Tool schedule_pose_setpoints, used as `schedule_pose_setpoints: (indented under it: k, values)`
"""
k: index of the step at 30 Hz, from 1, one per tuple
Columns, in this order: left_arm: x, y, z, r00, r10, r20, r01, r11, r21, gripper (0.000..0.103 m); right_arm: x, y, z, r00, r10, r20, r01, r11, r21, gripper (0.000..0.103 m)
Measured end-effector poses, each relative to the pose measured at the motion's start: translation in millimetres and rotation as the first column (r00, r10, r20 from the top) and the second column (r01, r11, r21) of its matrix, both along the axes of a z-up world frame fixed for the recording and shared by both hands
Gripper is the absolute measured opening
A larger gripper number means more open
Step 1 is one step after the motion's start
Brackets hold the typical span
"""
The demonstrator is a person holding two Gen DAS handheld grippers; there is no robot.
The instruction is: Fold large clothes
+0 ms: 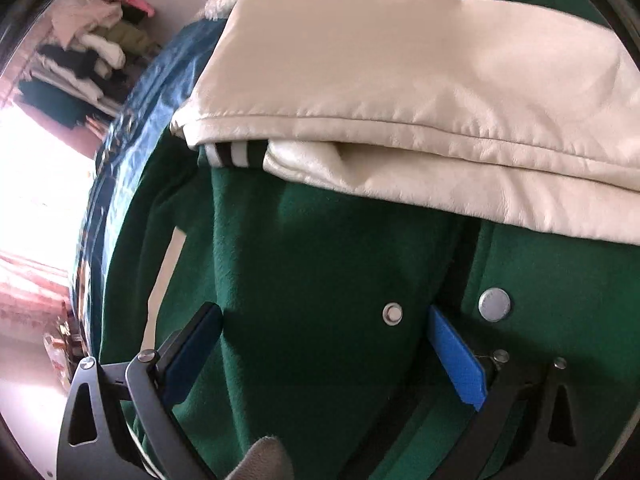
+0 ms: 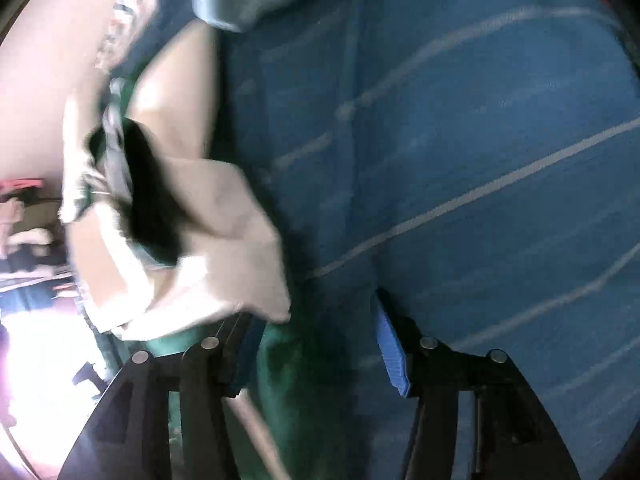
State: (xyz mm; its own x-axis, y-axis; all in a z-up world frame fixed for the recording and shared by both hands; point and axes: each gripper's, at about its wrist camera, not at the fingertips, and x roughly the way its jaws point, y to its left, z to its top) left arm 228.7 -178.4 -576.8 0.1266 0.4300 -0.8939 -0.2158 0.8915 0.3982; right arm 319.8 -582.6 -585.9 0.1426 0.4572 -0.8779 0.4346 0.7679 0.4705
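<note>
Left gripper is right down over the jacket, its blue fingers spread wide, green cloth lying between them but neither pad pressing on it. The jacket lies on a blue sheet, front up, two metal snaps showing just ahead of the fingertips beside the dark front opening. Both cream sleeves are folded across the chest on the far side, one lying on the other, a striped cuff peeping out at the left under the top one. Far left, beyond the sheet's edge, a pile of clothes sits in the background. Over in the right wrist view, everything is smeared with blur: the right gripper has its fingers apart, a green fold of the jacket lying in the gap, and I can't see either pad clamping it, so it reads as open. A cream sleeve bunches up at the left, just beyond the left finger, and the striped blue sheet fills the right side.
</note>
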Motion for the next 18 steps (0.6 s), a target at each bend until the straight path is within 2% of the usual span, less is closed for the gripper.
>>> schedule_pose_setpoints:
  k: [2,5,8,10,11,13,14,15,18]
  values:
    - [-1.2,5.5,22.8,0.999,0.042,0.026,-0.041,0.998,-0.049,0.103,1.2,-10.4,27.5,0.999,-0.001,0.054,0.0,1.0,0.019,0.056]
    - [2.0,19.2,69.3,0.99,0.087,0.111,-0.084,0.996,-0.036,0.103,10.1,-7.5,48.5,0.996,0.047,0.08,-0.048,0.999,0.01,0.056]
    - [21.8,39.5,94.5,0.976,0.106,0.188,-0.105,0.994,-0.02,0.103,23.5,0.9,50.7,0.994,0.076,0.078,-0.075,0.997,-0.019,0.056]
    - [53.5,54.7,87.0,0.974,0.078,0.213,-0.091,0.994,0.053,0.103,34.7,-2.2,52.6,0.996,0.053,0.076,-0.053,0.999,-0.001,0.056]
    - [73.4,64.8,72.8,0.978,0.063,0.2,-0.086,0.99,0.111,0.103,38.3,10.1,44.2,0.996,0.032,0.078,-0.035,0.999,0.025,0.056]
    - [105.5,94.6,37.1,0.988,0.07,0.136,-0.094,0.979,0.182,0.103,52.3,27.9,39.1,0.996,-0.012,0.088,0.007,0.999,0.051,0.056]
    - [122.4,112.2,14.9,0.993,0.078,0.092,-0.092,0.982,0.164,0.103,59.2,38.5,38.3,0.995,-0.023,0.094,0.018,0.999,0.051,0.056]
    - [129.7,123.2,5.2,0.994,0.088,0.071,-0.098,0.982,0.158,0.103,62.6,39.8,44.1,0.994,-0.03,0.102,0.025,0.998,0.054,0.057]
    - [149.5,148.3,2.4,0.993,0.08,0.082,-0.092,0.982,0.162,0.103,74.9,47.0,51.4,0.993,-0.041,0.11,0.035,0.998,0.056,0.06]
